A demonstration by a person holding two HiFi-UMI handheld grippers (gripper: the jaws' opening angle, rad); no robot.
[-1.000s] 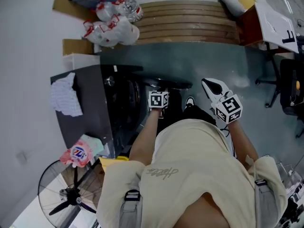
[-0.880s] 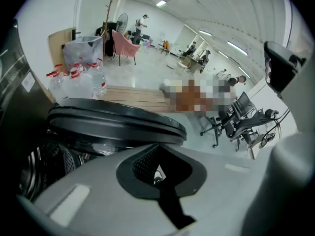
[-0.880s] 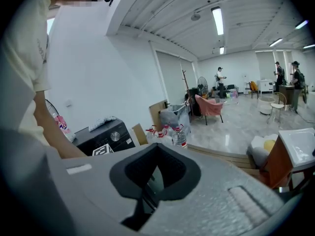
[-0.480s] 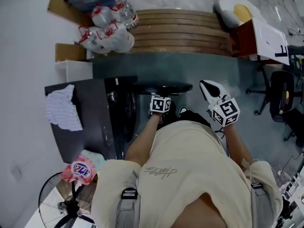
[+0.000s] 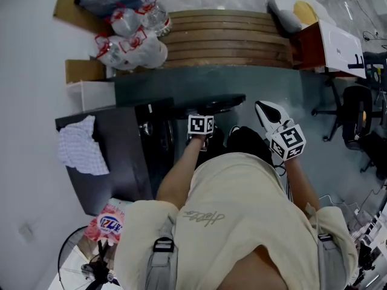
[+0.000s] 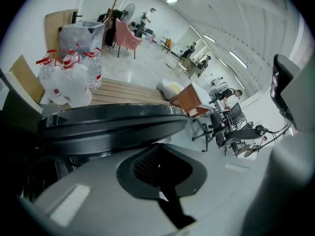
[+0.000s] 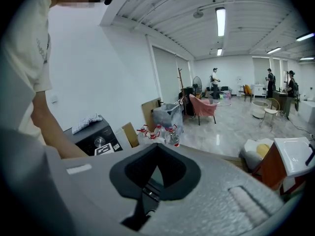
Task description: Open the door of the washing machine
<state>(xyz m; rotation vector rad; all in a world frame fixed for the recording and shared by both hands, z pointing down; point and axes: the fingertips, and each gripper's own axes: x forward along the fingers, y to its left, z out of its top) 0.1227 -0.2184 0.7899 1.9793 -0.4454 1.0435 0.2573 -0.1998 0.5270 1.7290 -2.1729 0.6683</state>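
Two tongs, but only the left matters here. The dark grey box-shaped washing machine (image 5: pixel 121 156) sits to my left. Its round black door (image 6: pixel 108 122) stands out from the front, rim running crosswise just ahead of the left tongs (image 6: pixel 158 154), which are pinched together. The right tongs (image 5: pixel 270 111), likewise narrow and empty, hang well apart.
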